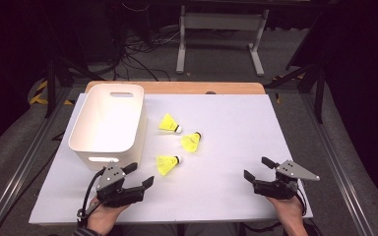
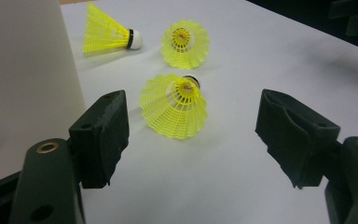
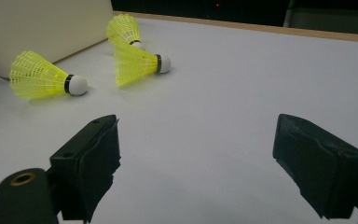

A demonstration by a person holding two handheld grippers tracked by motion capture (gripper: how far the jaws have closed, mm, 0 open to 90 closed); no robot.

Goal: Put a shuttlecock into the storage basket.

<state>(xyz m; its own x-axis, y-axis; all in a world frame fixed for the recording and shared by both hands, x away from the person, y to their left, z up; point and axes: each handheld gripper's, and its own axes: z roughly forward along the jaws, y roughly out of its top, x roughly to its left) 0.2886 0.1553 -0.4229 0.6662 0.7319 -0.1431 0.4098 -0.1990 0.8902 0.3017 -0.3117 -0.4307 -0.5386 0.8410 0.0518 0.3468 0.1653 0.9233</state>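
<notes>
Three yellow shuttlecocks lie on the white table top: one by the bin, one in the middle, and a nearer one. My left gripper is open, just to the near left of that nearest shuttlecock. In the left gripper view the same shuttlecock lies a little beyond the spread fingers, skirt towards me. My right gripper is open at the near right, with nothing between its jaws. The right gripper view has the shuttlecocks far off at upper left.
A white plastic bin with handle slots stands at the left of the table, close beside my left gripper; its wall rises at the left of the left gripper view. A wooden strip borders the far edge.
</notes>
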